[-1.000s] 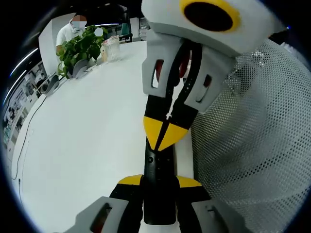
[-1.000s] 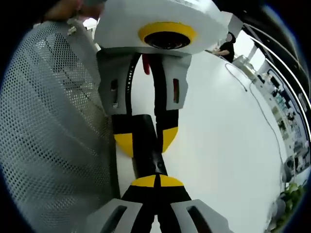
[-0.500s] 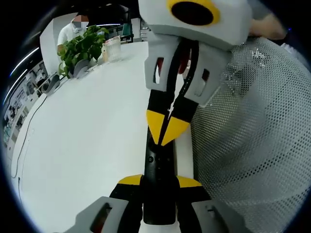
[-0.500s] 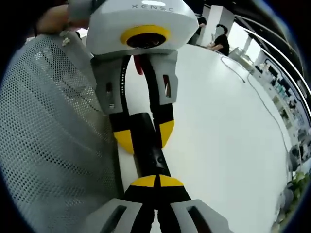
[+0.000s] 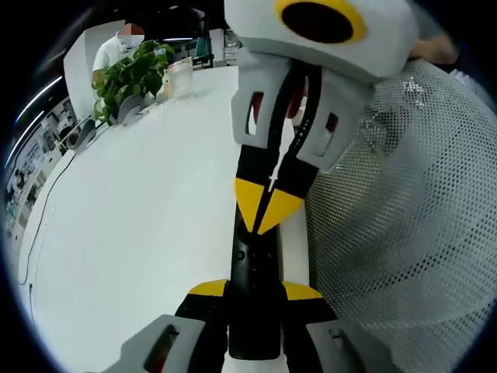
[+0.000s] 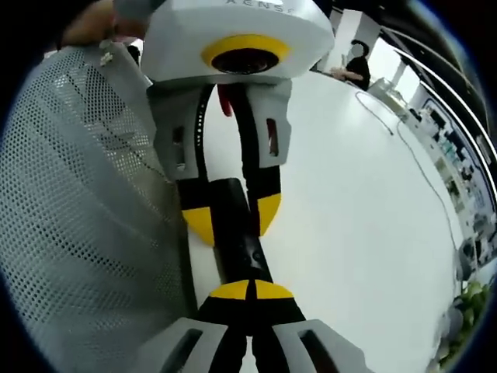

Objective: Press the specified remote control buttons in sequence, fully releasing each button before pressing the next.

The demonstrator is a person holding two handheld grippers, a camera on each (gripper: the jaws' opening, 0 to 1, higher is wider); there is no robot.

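White surface spans both views; grey perforated mesh panel runs along its edge, right side of left gripper view, left side of right gripper view; leafy green plant at far end of surface, pale container just beside it; person in white top behind the plant; thin dark cable trails across the surface in right gripper view; person in dark top at its far edge.

One black remote control, two grippers, one potted plant and one mesh garment are counted.
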